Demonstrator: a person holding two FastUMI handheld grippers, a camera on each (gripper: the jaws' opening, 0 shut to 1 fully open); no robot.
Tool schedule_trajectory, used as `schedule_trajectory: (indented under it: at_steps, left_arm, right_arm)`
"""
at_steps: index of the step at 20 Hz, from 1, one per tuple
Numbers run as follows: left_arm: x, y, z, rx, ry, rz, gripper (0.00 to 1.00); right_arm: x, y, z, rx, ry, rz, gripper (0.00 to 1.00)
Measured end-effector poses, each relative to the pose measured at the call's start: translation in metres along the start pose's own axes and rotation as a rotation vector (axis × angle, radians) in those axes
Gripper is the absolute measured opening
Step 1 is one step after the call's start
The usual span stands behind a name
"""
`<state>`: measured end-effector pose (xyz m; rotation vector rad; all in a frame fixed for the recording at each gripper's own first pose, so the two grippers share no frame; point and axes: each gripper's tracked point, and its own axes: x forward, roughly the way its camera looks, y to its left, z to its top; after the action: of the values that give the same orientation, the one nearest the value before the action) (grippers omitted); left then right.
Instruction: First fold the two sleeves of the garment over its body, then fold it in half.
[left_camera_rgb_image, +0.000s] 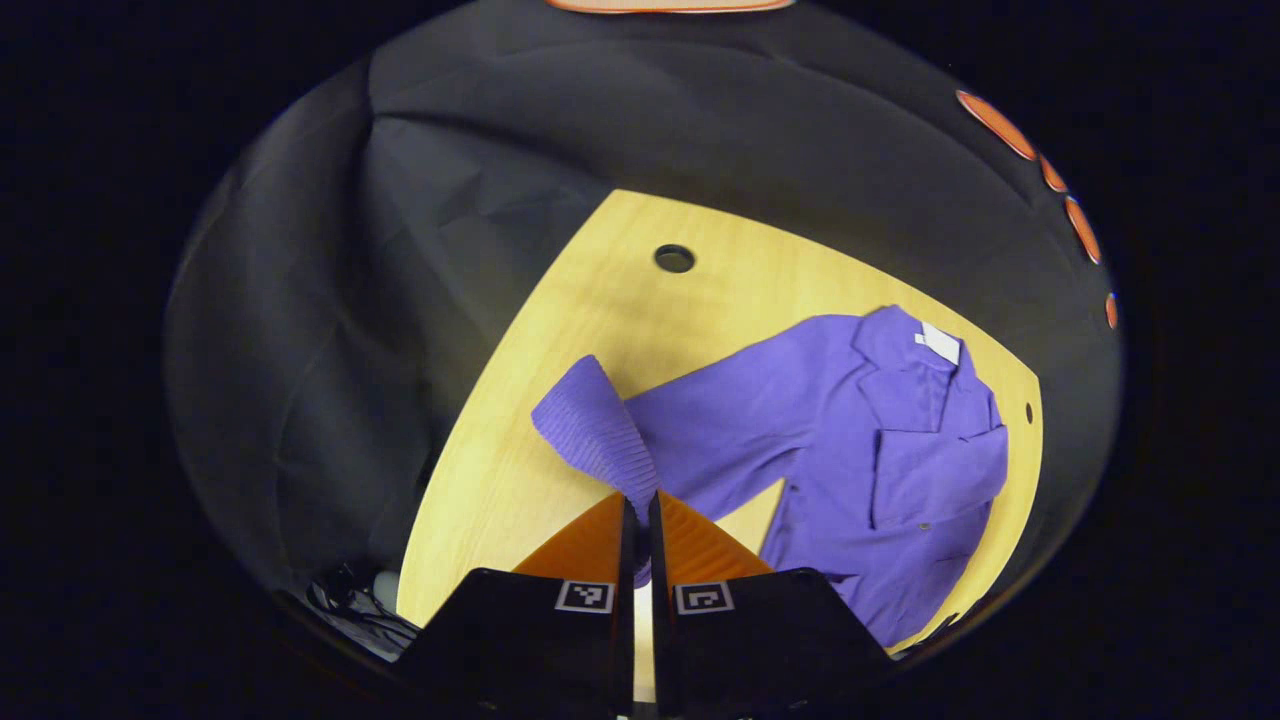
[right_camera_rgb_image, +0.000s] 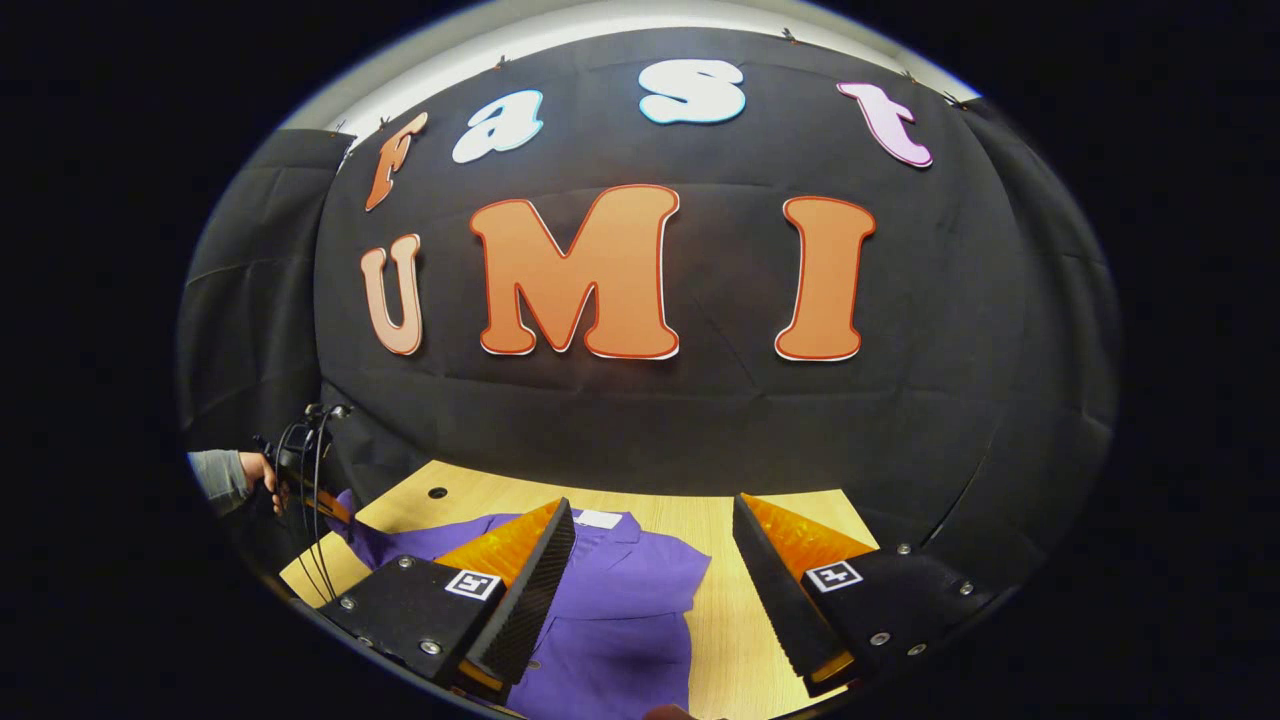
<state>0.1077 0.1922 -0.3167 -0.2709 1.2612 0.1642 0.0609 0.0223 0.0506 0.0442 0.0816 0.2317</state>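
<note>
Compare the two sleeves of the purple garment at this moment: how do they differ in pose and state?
The left sleeve is stretched out over the table, its cuff lifted and pinched by the left gripper; the other sleeve lies folded flat across the body. The right gripper hangs open, holding neither. Both are the same purple cloth.

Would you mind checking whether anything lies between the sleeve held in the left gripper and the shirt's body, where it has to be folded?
Nothing visible does. The left gripper has its jaws shut on the ribbed cuff of the sleeve, lifted off the table. The rest of that sleeve and the shirt's body lie flat, with nothing resting on them.
</note>
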Motion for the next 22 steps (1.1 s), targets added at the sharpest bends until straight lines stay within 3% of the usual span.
schedule_trajectory:
  at_steps: [14, 22]
  left_arm:
    - [-0.026, -0.197, 0.024, 0.248, -0.036, -0.116, 0.08]
    - [-0.028, -0.322, 0.014, 0.394, -0.03, -0.211, 0.08]
  right_arm:
    - [-0.026, -0.059, -0.009, 0.067, -0.009, -0.035, 0.95]
    - [-0.039, -0.076, -0.031, 0.11, 0.026, -0.033, 0.95]
